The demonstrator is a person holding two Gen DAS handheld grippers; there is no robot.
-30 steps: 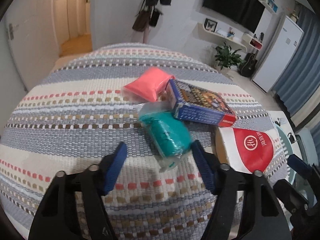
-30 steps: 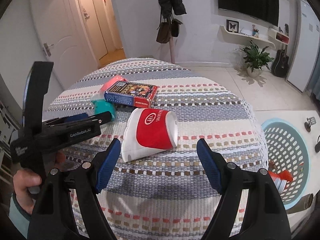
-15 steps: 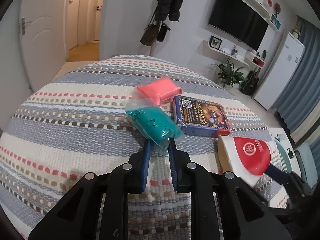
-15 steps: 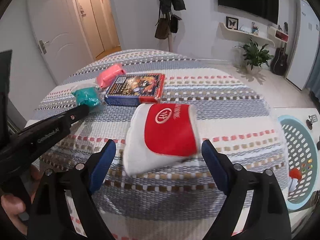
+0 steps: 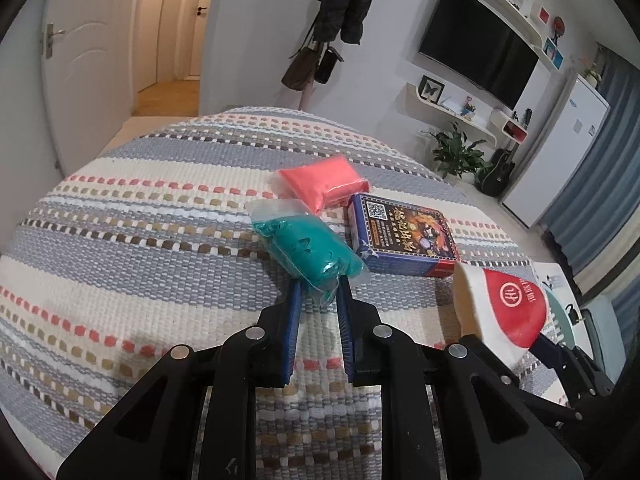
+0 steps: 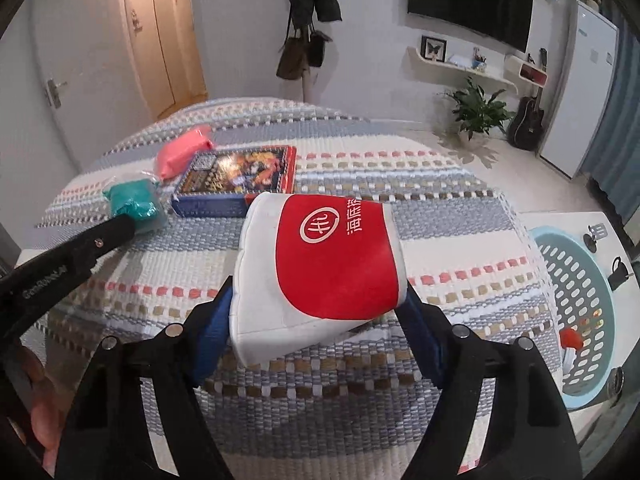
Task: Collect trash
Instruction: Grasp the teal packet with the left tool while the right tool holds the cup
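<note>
Trash: four pieces; left tool [image 5: 318, 292] pinching teal bag [image 5: 306, 248], right tool [image 6: 320, 312] clamping cup [image 6: 320, 264].

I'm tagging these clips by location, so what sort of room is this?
Most likely a living room in a small flat: a wall-mounted television, a guitar leaning beside a potted plant, and coats and bags on a stand near the door.
</note>
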